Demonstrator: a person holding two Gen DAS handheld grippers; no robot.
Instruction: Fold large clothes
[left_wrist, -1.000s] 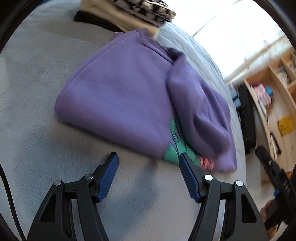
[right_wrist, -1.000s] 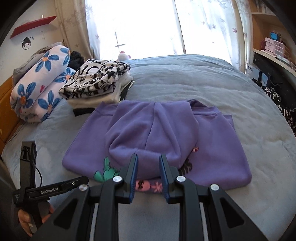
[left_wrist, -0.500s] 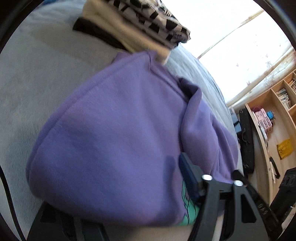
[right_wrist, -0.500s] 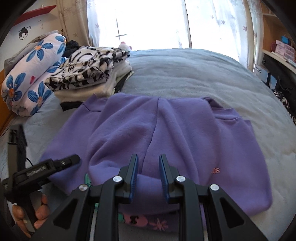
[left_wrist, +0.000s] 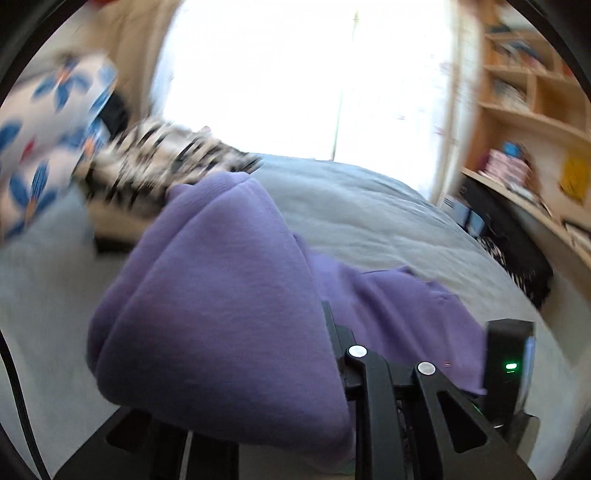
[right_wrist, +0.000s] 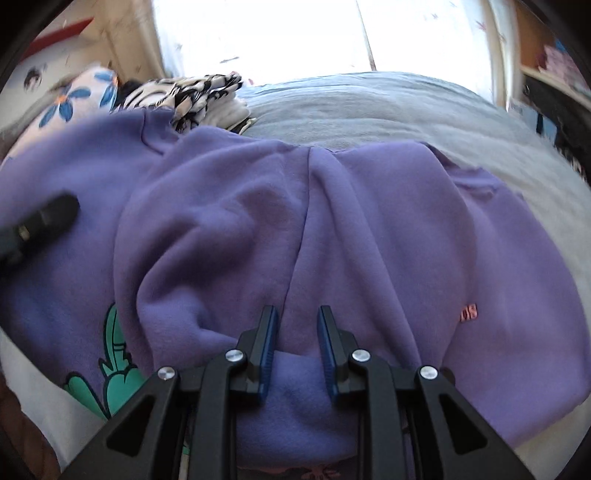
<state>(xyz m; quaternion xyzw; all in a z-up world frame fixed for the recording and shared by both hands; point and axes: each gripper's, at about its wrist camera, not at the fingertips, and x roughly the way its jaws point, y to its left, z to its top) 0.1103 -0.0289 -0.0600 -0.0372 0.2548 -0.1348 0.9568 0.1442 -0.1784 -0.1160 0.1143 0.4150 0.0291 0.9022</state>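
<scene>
A folded purple hoodie with a green cartoon print lies on the grey bed. My right gripper has its blue-padded fingers a narrow gap apart, with the edge of the hood between them. In the left wrist view the hoodie drapes over my left gripper. It hides the left finger, and only the right finger shows. Part of the left gripper shows at the left of the right wrist view.
A stack of folded clothes with a black-and-white patterned top sits behind the hoodie. A blue-flower bedding roll lies at the far left. Wooden shelves stand at the right, beyond the bed. A bright window is behind.
My left gripper has pushed in under the hoodie's left edge and lifted it, and its view has swung up toward the window. My right gripper has moved forward onto the hood.
</scene>
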